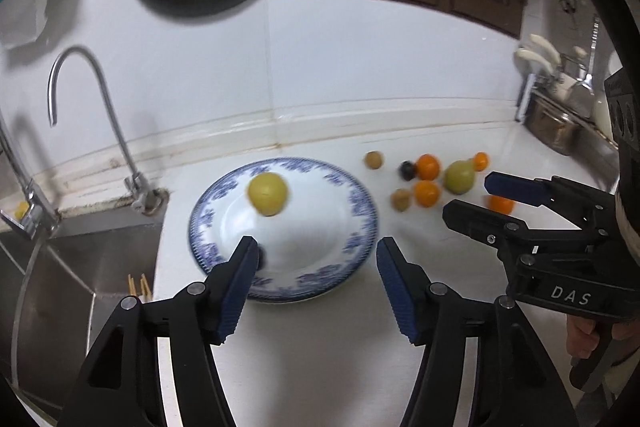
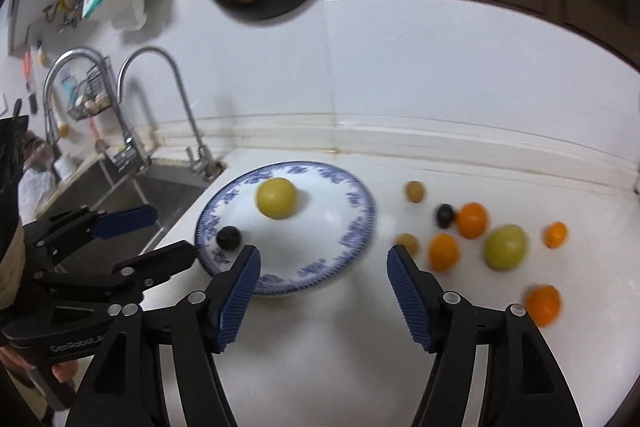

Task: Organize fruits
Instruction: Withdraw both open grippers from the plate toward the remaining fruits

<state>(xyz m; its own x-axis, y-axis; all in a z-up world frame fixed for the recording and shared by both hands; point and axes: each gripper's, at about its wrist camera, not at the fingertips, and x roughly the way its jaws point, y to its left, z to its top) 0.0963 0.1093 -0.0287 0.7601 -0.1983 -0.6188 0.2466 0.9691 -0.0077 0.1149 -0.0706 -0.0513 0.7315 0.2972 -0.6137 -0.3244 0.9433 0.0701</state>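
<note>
Now both grippers hang empty, fingers apart: left gripper [image 1: 316,285] over the plate [image 1: 362,211], holding a yellow fruit [image 1: 267,193] and dark fruit [image 2: 229,237]; right gripper [image 2: 322,291] nearer the loose fruits [image 2: 472,239] waiting on the surface [image 2: 320,367].

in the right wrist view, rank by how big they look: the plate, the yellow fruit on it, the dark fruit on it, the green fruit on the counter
1. plate
2. yellow fruit and green fruit: look alike, not ranked
3. dark fruit
</note>
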